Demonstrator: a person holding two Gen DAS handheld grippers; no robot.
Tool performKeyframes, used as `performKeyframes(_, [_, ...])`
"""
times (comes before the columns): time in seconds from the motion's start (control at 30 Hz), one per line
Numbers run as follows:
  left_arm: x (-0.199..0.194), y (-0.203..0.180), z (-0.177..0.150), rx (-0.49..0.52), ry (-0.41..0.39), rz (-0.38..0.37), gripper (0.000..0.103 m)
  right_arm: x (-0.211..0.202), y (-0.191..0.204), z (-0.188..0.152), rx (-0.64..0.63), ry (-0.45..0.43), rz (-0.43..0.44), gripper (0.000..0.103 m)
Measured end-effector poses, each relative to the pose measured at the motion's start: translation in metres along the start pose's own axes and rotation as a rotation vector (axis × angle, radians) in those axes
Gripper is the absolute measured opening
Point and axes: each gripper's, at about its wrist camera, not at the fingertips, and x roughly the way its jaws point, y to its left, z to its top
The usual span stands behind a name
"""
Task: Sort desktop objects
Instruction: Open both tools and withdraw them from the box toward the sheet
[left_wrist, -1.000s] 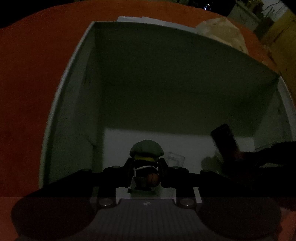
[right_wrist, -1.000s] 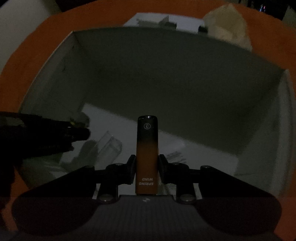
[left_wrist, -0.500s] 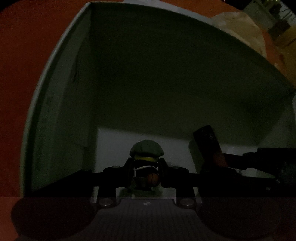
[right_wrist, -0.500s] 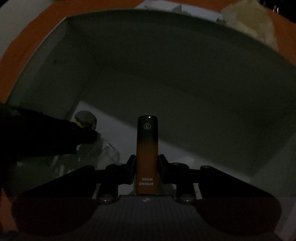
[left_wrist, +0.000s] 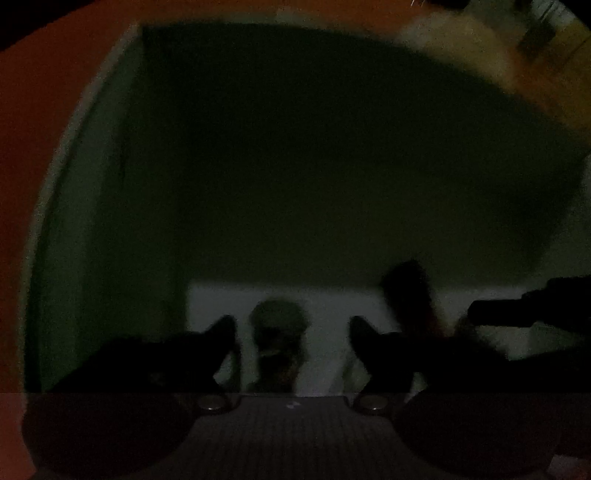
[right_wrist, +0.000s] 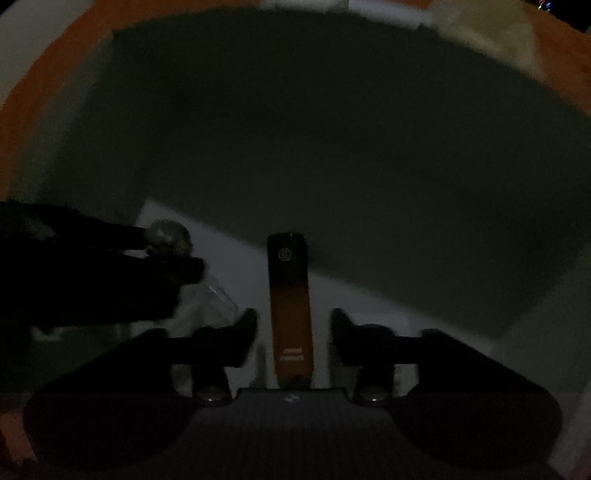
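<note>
Opening over the floor of the white box (left_wrist: 92, 229), the left gripper (left_wrist: 293, 328) leaves its capped figurine (left_wrist: 279, 332) loose between spread fingers, and the right gripper (right_wrist: 291, 325) likewise frees the orange-and-black stick (right_wrist: 290, 306). Both could topple or knock the clear plastic case (right_wrist: 207, 306) beside them. Only the right view shows that case.

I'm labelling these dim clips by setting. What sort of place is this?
Probably a home or office desk: an orange tabletop holds a white storage box taking small desktop items, a figurine and an orange-black stick device.
</note>
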Motion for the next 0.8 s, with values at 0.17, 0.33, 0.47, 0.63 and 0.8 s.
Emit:
performKeyframes(0.17, [-0.013, -0.005, -0.016, 0.001, -0.146, -0.026, 0.077, -0.016, -0.002, -0.019, 0.063, -0.141, -0.047, 0.069])
performKeyframes(0.33, [-0.012, 0.002, -0.009, 0.008, -0.121, -0.019, 0.081, -0.01, 0.001, -0.025, 0.113, -0.153, -0.091, 0.069])
performKeyframes(0.47, [-0.009, 0.003, -0.013, -0.007, -0.119, -0.025, 0.08, -0.01, 0.009, -0.029, 0.104, -0.174, -0.132, 0.069])
performKeyframes(0.63, [-0.025, 0.012, -0.015, -0.01, -0.118, -0.026, 0.081, -0.006, 0.012, -0.03, 0.108, -0.18, -0.136, 0.07])
performKeyframes(0.8, [-0.025, 0.007, -0.003, -0.016, -0.107, -0.023, 0.081, -0.006, 0.008, -0.027, 0.119, -0.174, -0.133, 0.071])
